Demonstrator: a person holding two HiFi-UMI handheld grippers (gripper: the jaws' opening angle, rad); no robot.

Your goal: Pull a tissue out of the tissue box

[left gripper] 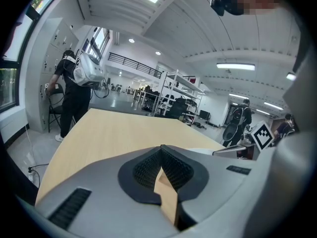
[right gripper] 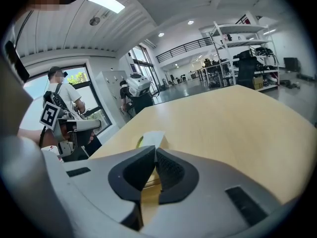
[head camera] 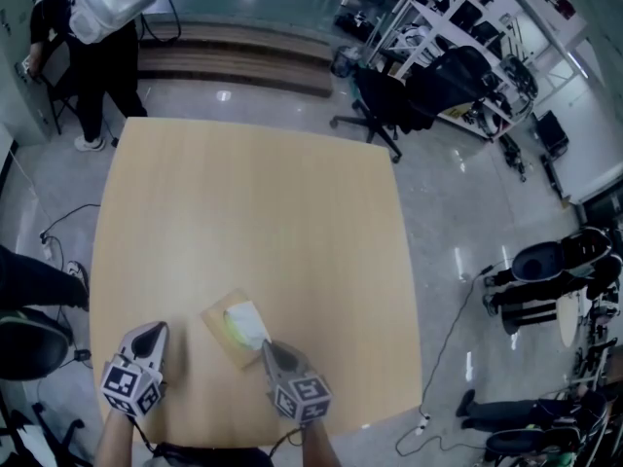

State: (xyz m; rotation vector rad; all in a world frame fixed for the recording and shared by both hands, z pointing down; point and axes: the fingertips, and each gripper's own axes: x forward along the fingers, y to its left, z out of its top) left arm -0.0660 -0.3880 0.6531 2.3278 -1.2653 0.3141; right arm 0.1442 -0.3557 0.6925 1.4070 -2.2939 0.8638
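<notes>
At the far left, past the table's (head camera: 253,212) corner, a person (head camera: 97,37) stood with their back to me, a white pack across their shoulders.

My left hand-held gripper (head camera: 154,331) hovered low over the near left part of the table, its marker cube (head camera: 129,385) closest to me. In the left gripper view its jaws were pressed together at the tips (left gripper: 161,150), with nothing between them and only bare tabletop beyond. It was left of the tissue box (head camera: 216,319) and apart from it.

The tissue box lay flat on the table near my edge, between the two hand-held grippers and turned corner-on to me. A white tissue (head camera: 245,324) stood up from the opening in its top, with a yellowish tint around its base.

My right hand-held gripper (head camera: 266,346) reached in from the right and pointed down at the box, with its tips at the near right edge of the tissue. In the right gripper view the dark pads were closed against each other (right gripper: 154,150). The tissue (right gripper: 151,138) rose straight out from their tips, so they pinched its near edge. Its marker cube (head camera: 302,395) sat just above my hand.

Off the table's far right corner stood a black office chair (head camera: 389,100). White shelving (head camera: 438,8) loaded with equipment stood on the glossy floor behind it.
</notes>
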